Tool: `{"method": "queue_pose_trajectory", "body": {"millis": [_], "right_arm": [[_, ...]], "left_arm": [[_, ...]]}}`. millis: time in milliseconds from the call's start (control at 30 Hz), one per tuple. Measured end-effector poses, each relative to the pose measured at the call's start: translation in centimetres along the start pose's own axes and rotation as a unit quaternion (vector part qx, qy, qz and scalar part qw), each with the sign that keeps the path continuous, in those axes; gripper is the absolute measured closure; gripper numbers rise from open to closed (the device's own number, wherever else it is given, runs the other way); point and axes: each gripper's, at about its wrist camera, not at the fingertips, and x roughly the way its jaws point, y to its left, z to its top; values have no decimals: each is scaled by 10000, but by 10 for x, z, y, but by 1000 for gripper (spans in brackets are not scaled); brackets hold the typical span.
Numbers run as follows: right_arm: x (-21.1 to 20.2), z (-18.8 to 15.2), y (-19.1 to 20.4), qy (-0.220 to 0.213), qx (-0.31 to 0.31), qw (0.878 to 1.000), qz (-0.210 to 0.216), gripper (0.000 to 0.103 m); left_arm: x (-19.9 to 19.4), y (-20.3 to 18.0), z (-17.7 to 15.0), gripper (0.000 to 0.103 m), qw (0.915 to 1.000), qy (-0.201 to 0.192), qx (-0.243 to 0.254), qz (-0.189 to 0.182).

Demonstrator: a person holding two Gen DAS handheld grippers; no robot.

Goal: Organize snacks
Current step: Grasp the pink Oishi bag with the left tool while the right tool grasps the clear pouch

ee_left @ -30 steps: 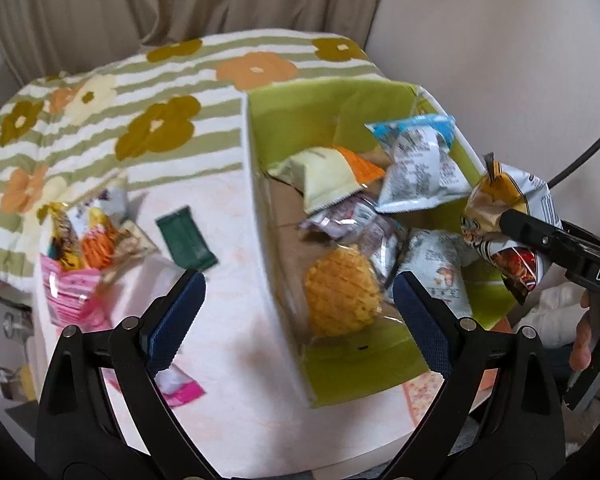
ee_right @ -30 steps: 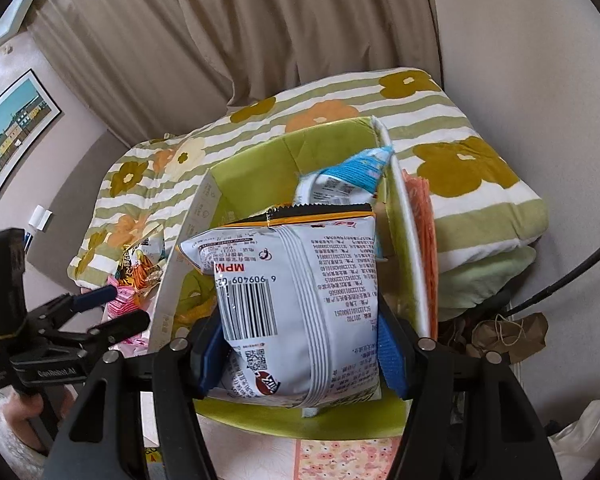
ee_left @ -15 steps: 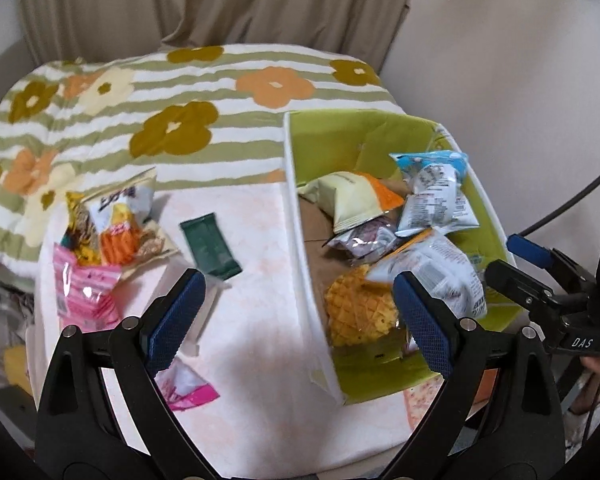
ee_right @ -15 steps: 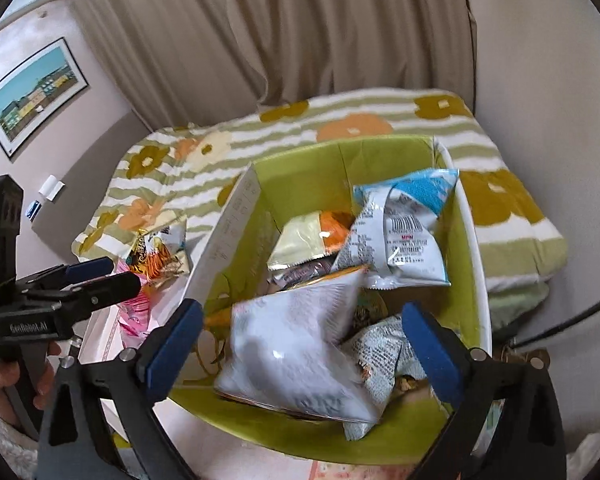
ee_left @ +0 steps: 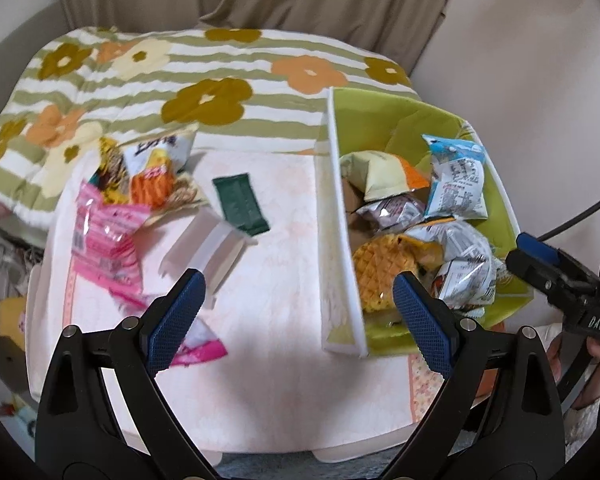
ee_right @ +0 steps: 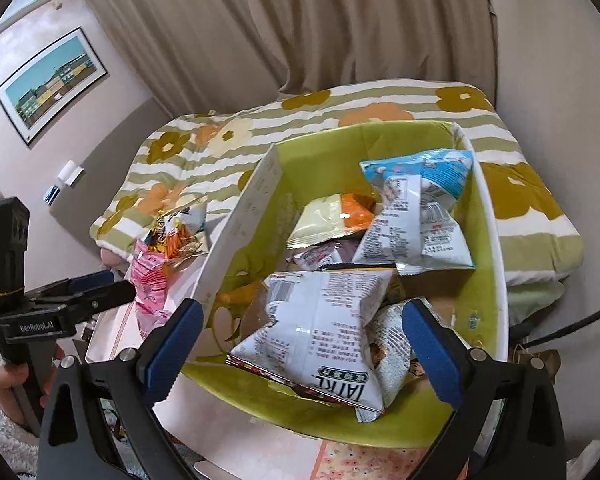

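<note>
While both grippers (ee_left: pixel 298 312) (ee_right: pixel 300 340) gape empty, silver bag (ee_right: pixel 320 328) lies flat, long axis toward camera.

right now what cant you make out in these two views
- Bottom of the green box: right wrist view, covered by the silver chip bag and other packets.
- Pink packet: left wrist view, print blurred, its lower end hidden behind a left gripper finger.
- Snack pile outside the box: right wrist view, partly hidden by the box wall, too small to count.
- Dark green packet: label unreadable.
</note>
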Motion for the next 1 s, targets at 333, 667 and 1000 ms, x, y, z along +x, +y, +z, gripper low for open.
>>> {"method": "queue_pose_trajectory", "body": {"millis": [333, 667, 1000], "right_arm": [[6, 5, 19, -143, -255, 9990, 331, 4], [22, 18, 77, -259, -578, 9977, 223, 4], [77, 34, 152, -67, -290, 9995, 86, 4]], "left_arm": [[-31, 61, -27, 9, 9961, -156, -484, 721], [-25, 133, -11, 9, 9958, -135, -526, 744], [2, 213, 28, 9, 9985, 296, -259, 375]]}}
